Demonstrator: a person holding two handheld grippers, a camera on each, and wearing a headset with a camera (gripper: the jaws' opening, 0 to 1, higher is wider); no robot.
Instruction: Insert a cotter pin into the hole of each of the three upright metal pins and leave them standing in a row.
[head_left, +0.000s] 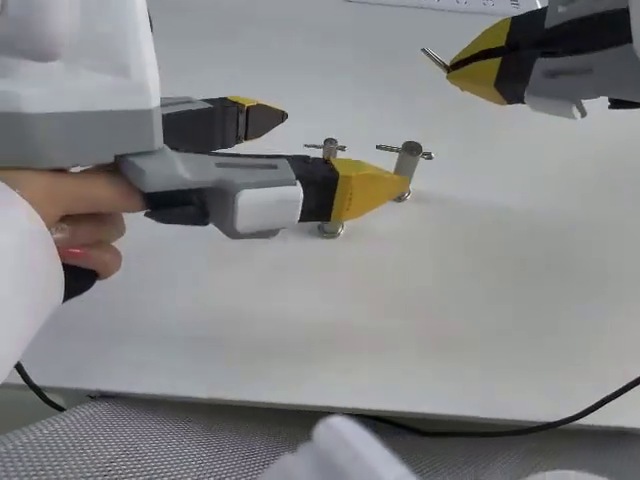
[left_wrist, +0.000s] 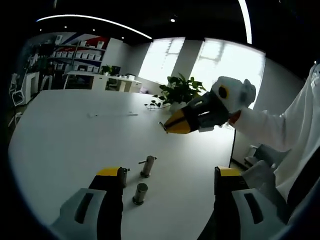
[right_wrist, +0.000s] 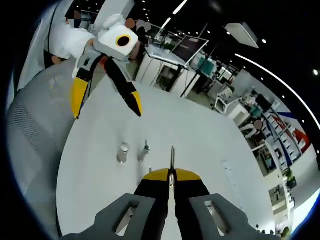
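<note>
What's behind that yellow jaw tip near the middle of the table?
Behind the yellow jaw of the left gripper, a pin base shows below and a cotter-pinned top above. The jaw covers everything between, so whether they're one pin is hidden.

Table (head_left: 480, 300) is plain white. Left gripper (left_wrist: 170, 172) and right gripper (right_wrist: 171, 175) both go grey body, black middle, yellow jaw tips. Metal pins (head_left: 408, 158) on the table are dull silver, cotter pin (right_wrist: 172, 159) about the same. Black cable (head_left: 540, 427) along the table's near edge, speckled grey mesh surface (head_left: 150, 440) below it.
</note>
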